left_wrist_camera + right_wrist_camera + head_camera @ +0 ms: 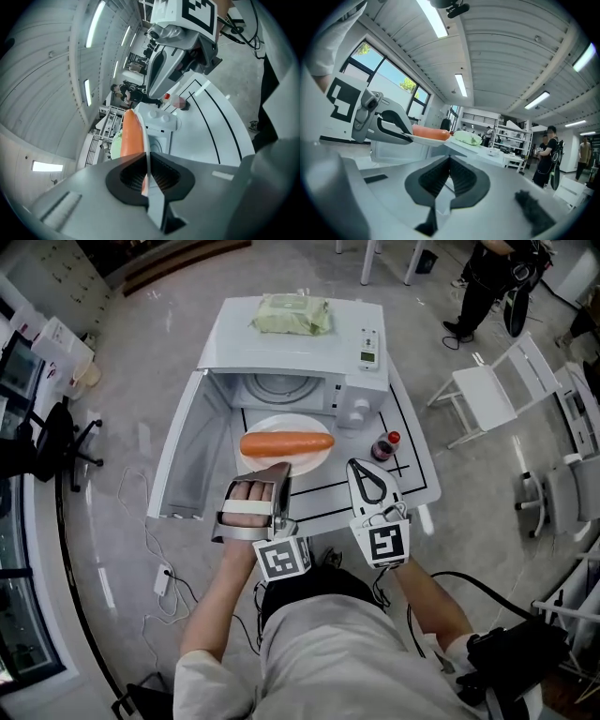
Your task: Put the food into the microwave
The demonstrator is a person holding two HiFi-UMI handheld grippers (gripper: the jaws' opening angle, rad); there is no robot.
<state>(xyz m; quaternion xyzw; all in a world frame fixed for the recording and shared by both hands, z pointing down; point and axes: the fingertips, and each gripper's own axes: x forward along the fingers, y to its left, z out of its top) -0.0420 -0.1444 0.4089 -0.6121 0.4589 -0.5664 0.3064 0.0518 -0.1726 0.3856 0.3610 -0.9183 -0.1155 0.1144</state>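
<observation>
Near rim of plate [298, 426] beneath left tool [274, 471]; bystander [487, 282] cut off at top edge.

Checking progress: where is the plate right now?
Head view, centre: the plate is held by the left gripper, just before the open microwave and not yet inside; the bottle stands to its right.

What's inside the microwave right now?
Only the round turntable shows inside the open microwave. Deeper in is hidden under its top, and the plate with orange food, clamped by the left gripper, blocks the front edge.
</observation>
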